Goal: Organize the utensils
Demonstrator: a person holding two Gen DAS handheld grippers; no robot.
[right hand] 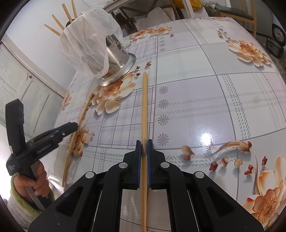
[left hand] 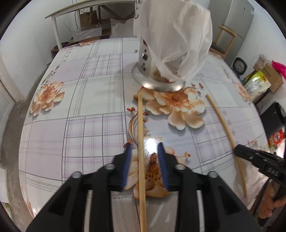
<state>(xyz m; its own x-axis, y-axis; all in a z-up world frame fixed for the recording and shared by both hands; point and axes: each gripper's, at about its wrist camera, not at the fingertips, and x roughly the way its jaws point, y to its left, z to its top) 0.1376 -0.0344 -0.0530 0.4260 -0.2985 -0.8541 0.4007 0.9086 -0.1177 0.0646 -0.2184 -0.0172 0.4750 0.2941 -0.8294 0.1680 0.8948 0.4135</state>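
A metal utensil holder (left hand: 143,58) (right hand: 118,50), draped with a white plastic bag (left hand: 178,35) (right hand: 85,46), stands on the flowered tablecloth (left hand: 85,100) (right hand: 196,89); several chopsticks (right hand: 59,20) stick out of it. One wooden chopstick (left hand: 140,125) (right hand: 81,116) lies on the cloth between the fingers of my left gripper (left hand: 144,145) (right hand: 74,125), which is open, with neither pad touching it. My right gripper (right hand: 144,141) (left hand: 236,151) is shut on a second chopstick (right hand: 144,107) (left hand: 219,117) whose far tip points at the holder's base.
A person's hand (right hand: 38,180) with a green knitted cuff holds the left gripper's handle. Off the table's right edge stand a wooden chair (left hand: 223,39), a fridge (left hand: 237,21) and boxes with bags (left hand: 262,78). Behind the table is a white desk (left hand: 75,14).
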